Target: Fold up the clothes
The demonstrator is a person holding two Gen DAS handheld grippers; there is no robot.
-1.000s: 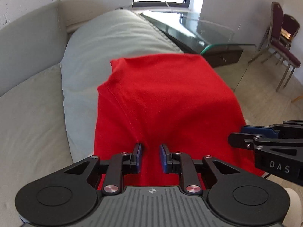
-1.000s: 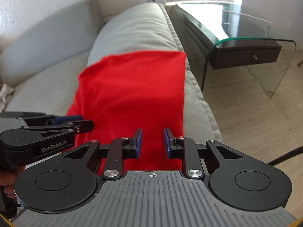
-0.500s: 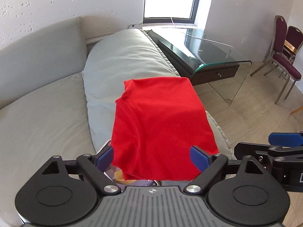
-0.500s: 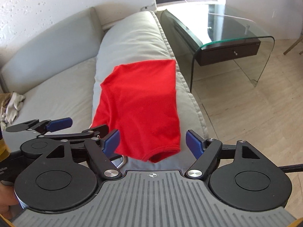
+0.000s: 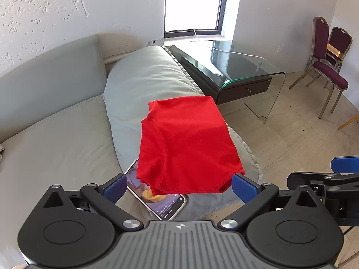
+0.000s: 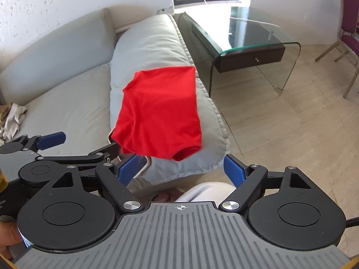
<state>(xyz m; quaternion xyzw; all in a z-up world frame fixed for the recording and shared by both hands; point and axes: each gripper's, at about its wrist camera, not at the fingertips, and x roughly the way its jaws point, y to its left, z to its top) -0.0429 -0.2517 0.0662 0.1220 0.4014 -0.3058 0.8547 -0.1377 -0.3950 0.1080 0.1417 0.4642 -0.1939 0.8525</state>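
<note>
Red shirt (image 5: 188, 143) folded into soft rounded rectangle, draped over padded grey sofa arm (image 5: 152, 76); knit smooth, sleeve opening at near corner. Phone (image 5: 157, 195) with lit glossy screen half under shirt's near edge. Left gripper (image 5: 179, 185) jaws opening, nothing between blue pads. Right gripper (image 6: 180, 168) jaws opening, also empty. Curved glass table (image 6: 251, 35) beside sofa.

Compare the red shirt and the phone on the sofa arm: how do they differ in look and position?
The red shirt is soft, folded cloth; the phone is flat, rigid, with a lit screen. The shirt lies on top, covering part of the phone. The shirt is much larger. Both rest on the grey sofa arm.
</note>
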